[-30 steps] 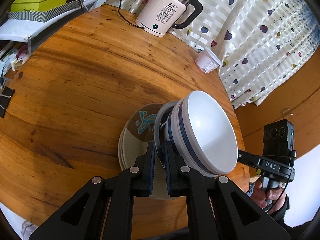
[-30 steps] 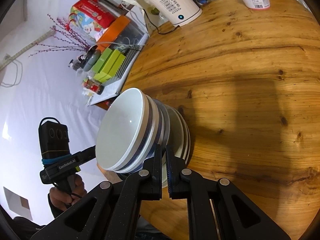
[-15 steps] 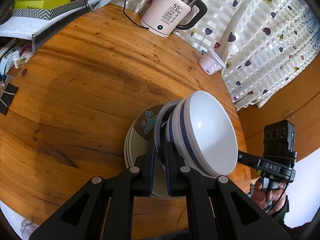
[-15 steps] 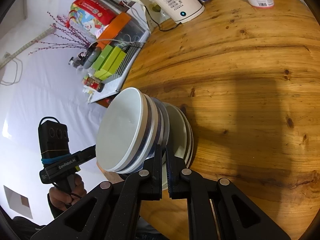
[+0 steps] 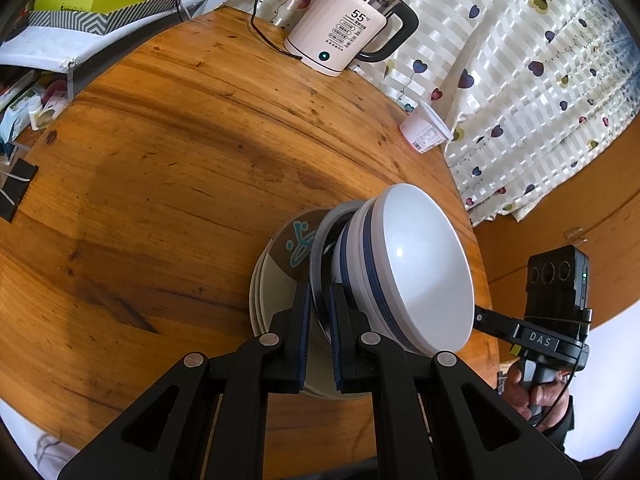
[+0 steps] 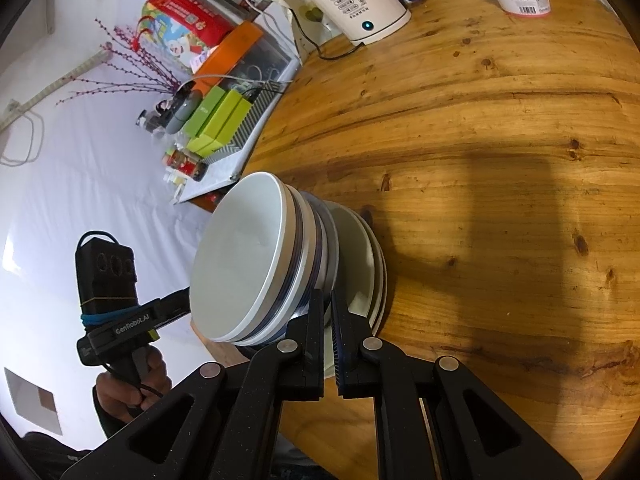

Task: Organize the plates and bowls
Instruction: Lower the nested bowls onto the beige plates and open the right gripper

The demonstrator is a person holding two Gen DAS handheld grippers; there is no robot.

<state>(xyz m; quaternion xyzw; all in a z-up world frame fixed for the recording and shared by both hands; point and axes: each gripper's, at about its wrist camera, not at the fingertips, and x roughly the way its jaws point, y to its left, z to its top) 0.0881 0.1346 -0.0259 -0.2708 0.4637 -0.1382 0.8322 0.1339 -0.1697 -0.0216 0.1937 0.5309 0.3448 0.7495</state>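
Observation:
Two white bowls with navy stripes (image 5: 412, 272) sit nested on a grey-blue plate (image 5: 320, 240). My left gripper (image 5: 319, 296) is shut on that plate's near rim. From the opposite side, my right gripper (image 6: 328, 300) is shut on the same grey-blue plate (image 6: 330, 240), under the bowls (image 6: 248, 256). Beneath lies a stack of cream plates (image 5: 272, 300), with a brown plate bearing a teal motif (image 5: 298, 240) on top. I cannot tell whether the gripped plate touches that stack. The cream plates (image 6: 364, 248) rest near the round wooden table's edge (image 5: 160, 160).
A white electric kettle (image 5: 340, 36) with its cord stands at the table's far edge, beside a heart-print curtain (image 5: 520, 60). A yoghurt tub (image 5: 426, 132) sits near the rim. Green boxes (image 6: 216, 120) and small bottles crowd a shelf beside the table. A hand (image 6: 132, 388) holds the other gripper's handle.
Both grippers keep their hold on the grey-blue plate. The views have drifted only slightly and the stack has kept its place.

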